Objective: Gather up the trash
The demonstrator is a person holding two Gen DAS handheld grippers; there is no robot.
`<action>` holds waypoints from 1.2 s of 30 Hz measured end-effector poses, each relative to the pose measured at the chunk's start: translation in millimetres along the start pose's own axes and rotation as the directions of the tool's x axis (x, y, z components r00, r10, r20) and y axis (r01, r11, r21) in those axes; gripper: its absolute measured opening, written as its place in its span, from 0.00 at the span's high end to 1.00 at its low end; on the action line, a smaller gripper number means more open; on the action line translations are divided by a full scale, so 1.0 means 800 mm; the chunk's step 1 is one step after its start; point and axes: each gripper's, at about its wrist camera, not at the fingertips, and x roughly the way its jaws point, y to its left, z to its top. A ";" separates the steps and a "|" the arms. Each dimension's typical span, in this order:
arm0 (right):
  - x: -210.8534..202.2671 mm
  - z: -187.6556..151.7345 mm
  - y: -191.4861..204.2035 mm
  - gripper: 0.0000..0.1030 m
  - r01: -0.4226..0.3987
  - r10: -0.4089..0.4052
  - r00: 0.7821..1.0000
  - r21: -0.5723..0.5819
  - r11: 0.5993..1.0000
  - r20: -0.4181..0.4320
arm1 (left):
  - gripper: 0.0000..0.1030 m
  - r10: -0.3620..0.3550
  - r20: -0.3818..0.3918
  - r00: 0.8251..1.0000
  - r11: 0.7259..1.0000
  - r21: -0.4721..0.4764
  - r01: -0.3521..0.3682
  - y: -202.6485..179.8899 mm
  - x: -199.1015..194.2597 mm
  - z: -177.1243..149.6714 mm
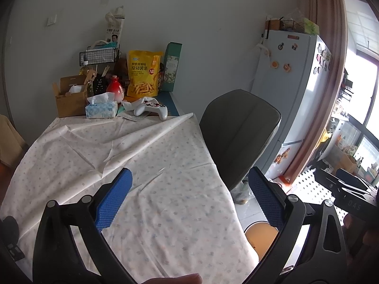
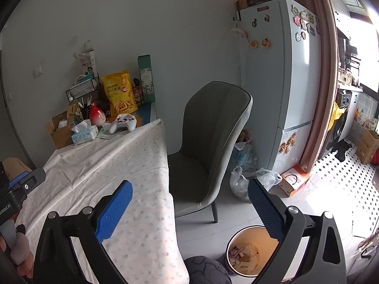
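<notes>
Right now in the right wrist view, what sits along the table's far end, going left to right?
Cardboard box → tissue box → red vase → white game controller → green carton, with the grey chair beyond.

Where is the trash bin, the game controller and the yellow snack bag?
trash bin (image 2: 231,241): right wrist view, on its white rim.
game controller (image 1: 151,108): left wrist view, on its white body.
yellow snack bag (image 1: 143,73): left wrist view, on its printed front.

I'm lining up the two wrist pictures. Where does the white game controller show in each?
Left wrist: game controller upper left of centre, at the table's far end.
Right wrist: game controller left of centre, higher up the frame's left half.
Shared landmark: yellow snack bag just behind it.
</notes>
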 end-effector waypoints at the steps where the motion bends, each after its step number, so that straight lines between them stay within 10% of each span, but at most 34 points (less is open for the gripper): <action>1: 0.000 0.000 0.000 0.07 0.000 0.000 1.000 -0.002 1.000 0.000 | 0.05 0.001 0.000 1.000 1.000 0.001 -0.001 0.000 0.001 0.000; 36: -0.014 -0.002 -0.010 0.07 0.028 -0.029 0.999 0.004 1.000 0.018 | 0.05 -0.030 0.007 1.000 1.000 -0.003 0.030 -0.014 0.006 -0.002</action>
